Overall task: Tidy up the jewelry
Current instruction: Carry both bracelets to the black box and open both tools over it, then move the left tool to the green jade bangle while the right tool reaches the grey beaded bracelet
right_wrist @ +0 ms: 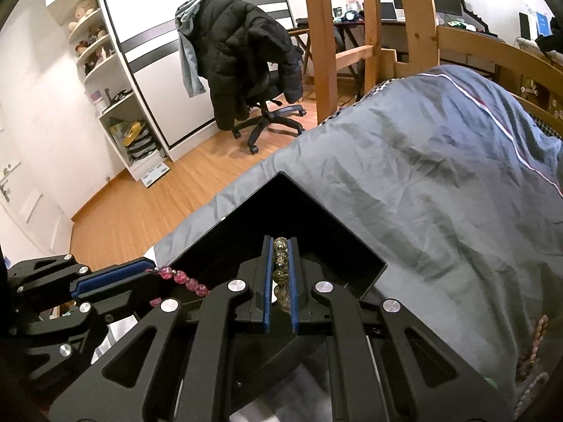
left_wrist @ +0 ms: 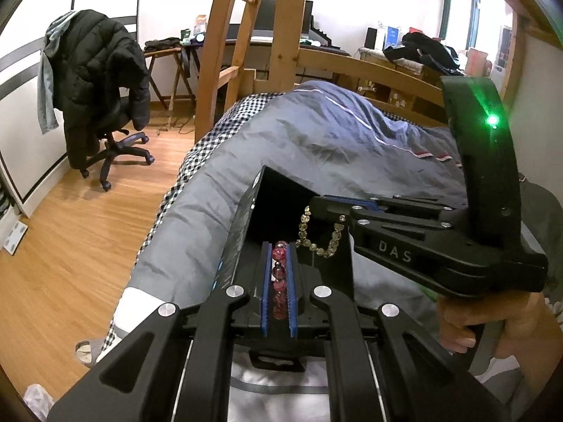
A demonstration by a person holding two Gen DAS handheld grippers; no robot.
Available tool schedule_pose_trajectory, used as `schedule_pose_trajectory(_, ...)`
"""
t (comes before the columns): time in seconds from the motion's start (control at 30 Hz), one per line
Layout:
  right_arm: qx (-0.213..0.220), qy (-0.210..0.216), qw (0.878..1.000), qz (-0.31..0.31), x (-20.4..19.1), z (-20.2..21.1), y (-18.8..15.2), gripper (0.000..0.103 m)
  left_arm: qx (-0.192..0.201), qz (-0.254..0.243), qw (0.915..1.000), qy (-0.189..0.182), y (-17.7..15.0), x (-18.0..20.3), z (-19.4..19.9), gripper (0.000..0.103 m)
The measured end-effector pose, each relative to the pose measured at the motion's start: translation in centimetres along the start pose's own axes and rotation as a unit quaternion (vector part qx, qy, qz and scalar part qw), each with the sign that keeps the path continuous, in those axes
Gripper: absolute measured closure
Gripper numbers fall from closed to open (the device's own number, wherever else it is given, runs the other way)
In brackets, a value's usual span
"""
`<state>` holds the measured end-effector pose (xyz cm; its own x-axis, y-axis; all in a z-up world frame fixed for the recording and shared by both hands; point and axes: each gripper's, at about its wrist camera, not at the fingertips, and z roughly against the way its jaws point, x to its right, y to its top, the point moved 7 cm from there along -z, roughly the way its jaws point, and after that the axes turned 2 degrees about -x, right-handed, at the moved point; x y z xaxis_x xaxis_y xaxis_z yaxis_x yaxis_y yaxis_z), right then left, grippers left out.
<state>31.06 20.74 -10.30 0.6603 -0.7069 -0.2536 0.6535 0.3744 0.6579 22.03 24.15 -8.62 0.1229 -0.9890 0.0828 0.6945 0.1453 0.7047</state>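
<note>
Dangling over black box [right_wrist: 281,211], glossy pink bead bracelet [left_wrist: 278,281], translucent yellow-green bead bracelet [right_wrist: 281,274]

Glossy pink beads [left_wrist: 278,281], matt black box [right_wrist: 281,218], creased grey cloth quilt [right_wrist: 440,176], smooth wood floor [left_wrist: 70,246].

Pink beaded bracelet [left_wrist: 279,283], yellowish beaded bracelet [right_wrist: 282,274], black box [right_wrist: 299,211], grey quilt [right_wrist: 422,176].

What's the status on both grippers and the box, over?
Left gripper shut on pink bead bracelet. Right gripper shut on yellow-green bead bracelet. Both over open black box on grey duvet. Nothing in the way.
</note>
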Motion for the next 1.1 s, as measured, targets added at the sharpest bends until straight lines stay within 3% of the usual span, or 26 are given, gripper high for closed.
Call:
schedule_pose_trajectory(0.17,-0.019,0.004,1.000,-0.005,-0.1,-0.7,-0.5,0.094,-0.001,0.012,0.9997,0.022,-0.1,-1.0,-0.3,0.094)
schedule_pose_trajectory(0.2,-0.022,0.003,1.000,-0.009,0.0,-0.8,-0.6,0.094,0.000,0.016,0.9995,0.025,-0.1,-1.2,-0.3,0.086)
schedule_pose_trajectory(0.23,-0.024,0.002,1.000,-0.014,0.2,-0.8,-0.6,0.094,0.002,0.020,0.9995,0.026,-0.1,-1.4,-0.2,0.068)
schedule_pose_trajectory(0.3,-0.025,-0.001,1.000,-0.019,0.5,-0.7,-0.7,0.093,0.020,0.027,0.9990,0.031,0.1,-1.7,0.5,0.048)
schedule_pose_trajectory(0.37,-0.021,-0.004,0.999,-0.025,1.0,-0.5,-0.6,0.092,0.026,0.029,0.9987,0.033,0.2,-1.7,0.9,0.047)
schedule_pose_trajectory(0.43,-0.019,-0.010,0.999,-0.034,1.4,-0.1,-0.4,0.082,0.028,0.034,0.9985,0.032,0.2,-1.9,1.0,0.041)
schedule_pose_trajectory(0.5,-0.010,-0.015,0.999,-0.040,1.7,0.6,-0.2,0.050,0.028,0.035,0.9984,0.034,0.1,-1.9,1.0,0.038)
schedule_pose_trajectory(0.57,0.003,-0.023,0.999,-0.041,1.9,1.4,0.1,0.039,0.029,0.035,0.9985,0.032,0.1,-1.8,1.0,0.036)
schedule_pose_trajectory(0.7,0.022,-0.054,0.997,-0.045,2.7,3.4,0.6,0.013,0.040,0.025,0.9983,0.035,0.1,-1.0,1.6,0.020)
schedule_pose_trajectory(0.87,0.040,-0.091,0.993,-0.057,4.6,6.3,0.6,0.010,0.042,-0.003,0.9987,0.031,-0.8,1.5,2.0,0.015)
schedule_pose_trajectory(1.1,0.052,-0.135,0.987,-0.069,7.6,10.9,-0.9,0.005,0.039,-0.030,0.9988,-0.005,-2.3,6.5,2.7,0.011)
